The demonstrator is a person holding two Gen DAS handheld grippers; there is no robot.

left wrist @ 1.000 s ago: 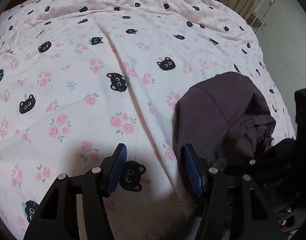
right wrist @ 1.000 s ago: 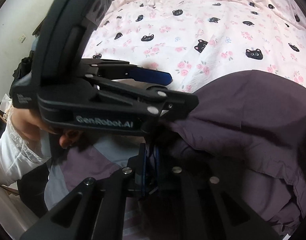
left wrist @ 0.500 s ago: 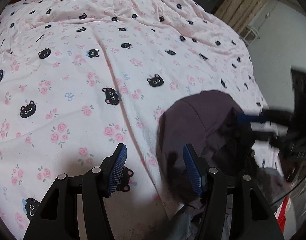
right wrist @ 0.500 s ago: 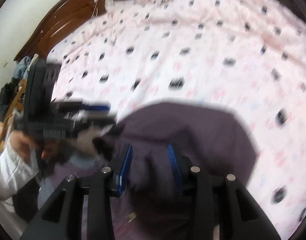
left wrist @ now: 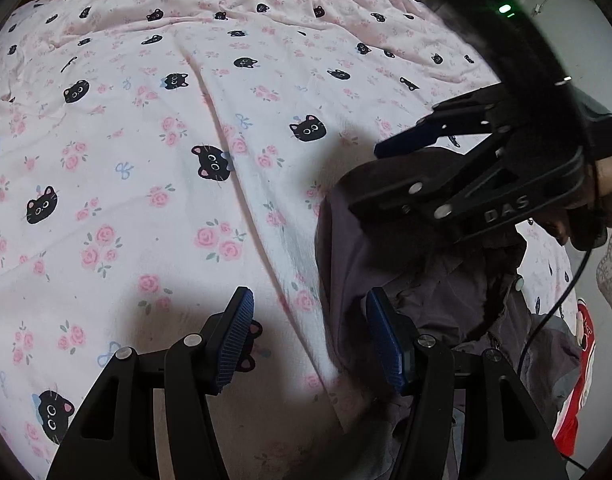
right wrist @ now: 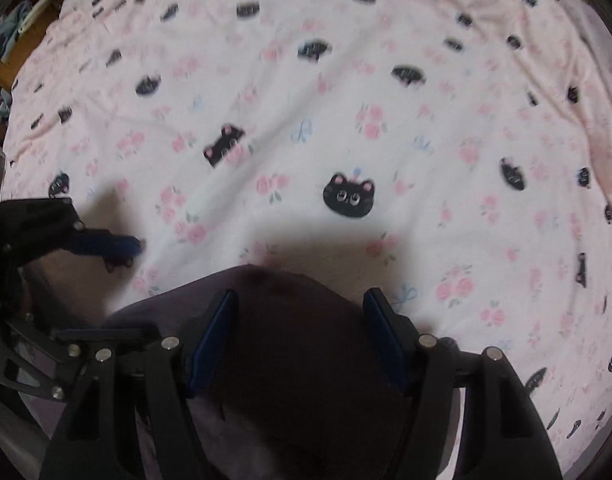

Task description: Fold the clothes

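The right gripper [right wrist: 298,332] stands with its blue-padded jaws spread wide and nothing pinched between them, hovering directly above the rumpled dark purple cloth garment [right wrist: 290,380]. A second ago those same jaws were clamped tight on a bunch of that cloth, and half a second ago they had parted to a narrow gap, so the garment has been let go within this last second. The left gripper [left wrist: 310,340] is likewise spread wide and empty, as it was a second ago; its right pad sits just beside the garment's left edge [left wrist: 346,264] and its left pad over bare bedding. From the left wrist view the right gripper [left wrist: 398,144] has swung in over the top of the heap, a hand [left wrist: 610,184] wrapped round its handle. The garment now lies as an unfolded mound at the near edge of the bed, on the pale pink bedspread printed with black cat faces and roses [left wrist: 146,160], with part of it apparently draping over the bed's edge; a broad stretch of bedspread beyond it is free. As a judgement, the release means the garment has been dropped onto the bed rather than carried, and neither gripper has hold of it, so it has to be taken up anew, probably at an edge or corner, before any spreading or folding.
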